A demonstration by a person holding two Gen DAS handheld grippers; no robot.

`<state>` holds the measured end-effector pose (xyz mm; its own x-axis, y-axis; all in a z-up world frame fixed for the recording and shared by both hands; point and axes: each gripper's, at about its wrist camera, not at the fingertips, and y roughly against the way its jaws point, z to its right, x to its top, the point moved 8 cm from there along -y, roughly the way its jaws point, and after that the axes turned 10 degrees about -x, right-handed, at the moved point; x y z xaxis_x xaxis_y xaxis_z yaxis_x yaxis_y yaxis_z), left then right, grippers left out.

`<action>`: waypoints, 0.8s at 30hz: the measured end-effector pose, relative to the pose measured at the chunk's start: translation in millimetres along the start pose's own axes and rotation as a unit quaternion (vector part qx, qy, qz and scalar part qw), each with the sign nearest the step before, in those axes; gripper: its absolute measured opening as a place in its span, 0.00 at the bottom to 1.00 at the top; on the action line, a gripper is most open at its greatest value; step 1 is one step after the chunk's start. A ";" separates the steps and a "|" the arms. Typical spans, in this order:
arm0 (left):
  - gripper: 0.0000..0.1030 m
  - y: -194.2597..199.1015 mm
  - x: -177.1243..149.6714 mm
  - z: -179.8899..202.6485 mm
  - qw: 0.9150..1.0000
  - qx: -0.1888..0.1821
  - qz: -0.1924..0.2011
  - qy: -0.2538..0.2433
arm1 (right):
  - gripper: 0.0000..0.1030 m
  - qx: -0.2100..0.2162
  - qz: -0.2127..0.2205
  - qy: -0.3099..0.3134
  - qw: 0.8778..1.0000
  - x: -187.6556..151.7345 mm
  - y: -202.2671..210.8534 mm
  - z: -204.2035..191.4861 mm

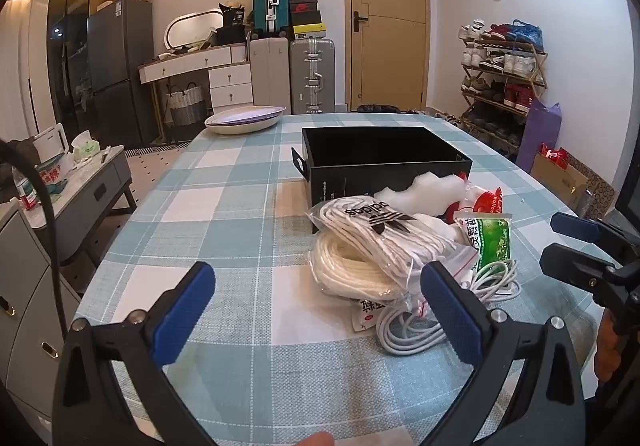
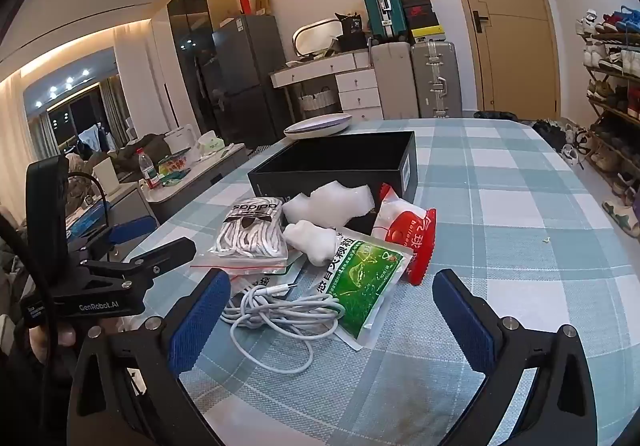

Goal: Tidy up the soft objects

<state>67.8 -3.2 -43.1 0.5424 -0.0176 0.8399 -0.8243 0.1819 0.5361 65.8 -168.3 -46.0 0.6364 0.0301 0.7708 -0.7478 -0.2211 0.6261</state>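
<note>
1. Left wrist view: my left gripper (image 1: 318,288) hangs over the near part of the checked tablecloth (image 1: 224,213), its blue pads spread wide and pinching nothing. The right-hand pad stands in front of the pile's near edge; I cannot tell if it touches.
2. The pile lies right of the cloth's middle: a bag of white laces (image 1: 376,234) on top of a coil of white rope (image 1: 344,274), a white cable (image 1: 416,326) at the near side, a green packet (image 1: 490,240) and a red packet (image 1: 486,201) further right, white foam (image 1: 424,189) behind.
3. The open black box (image 1: 384,153) stands just behind the pile, towards the far edge. Stacked plates (image 1: 244,119) sit at the far left corner.
4. My right gripper (image 1: 560,244) shows at the right edge, its pads apart.
5. Right wrist view: my right gripper (image 2: 332,316) is spread open and holds nothing, the cable (image 2: 276,310) and green packet (image 2: 360,286) lying between its pads on the cloth.
6. The laces (image 2: 250,232), foam (image 2: 332,201) and red packet (image 2: 412,242) lie beyond, against the box (image 2: 340,161).
7. The left gripper (image 2: 152,238) is at the left, open.
</note>
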 end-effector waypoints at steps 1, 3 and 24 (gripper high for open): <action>1.00 -0.6 0.3 1.4 1.000 -0.002 -0.001 -0.001 | 1.00 0.000 0.000 0.000 1.000 0.1 0.1 0.0; 1.00 -2.3 1.2 3.7 1.000 -0.003 -0.002 -0.003 | 1.00 0.000 0.002 0.001 1.000 0.2 0.5 -0.3; 1.00 2.0 1.9 -5.6 1.000 -0.003 0.008 0.010 | 1.00 0.004 -0.019 -0.013 1.000 -1.8 -4.1 3.6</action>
<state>68.2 2.7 -40.9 0.5324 0.0058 0.8465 -0.8321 0.1872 0.5220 68.4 -171.0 -50.5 0.6693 0.0143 0.7429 -0.7213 -0.2275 0.6542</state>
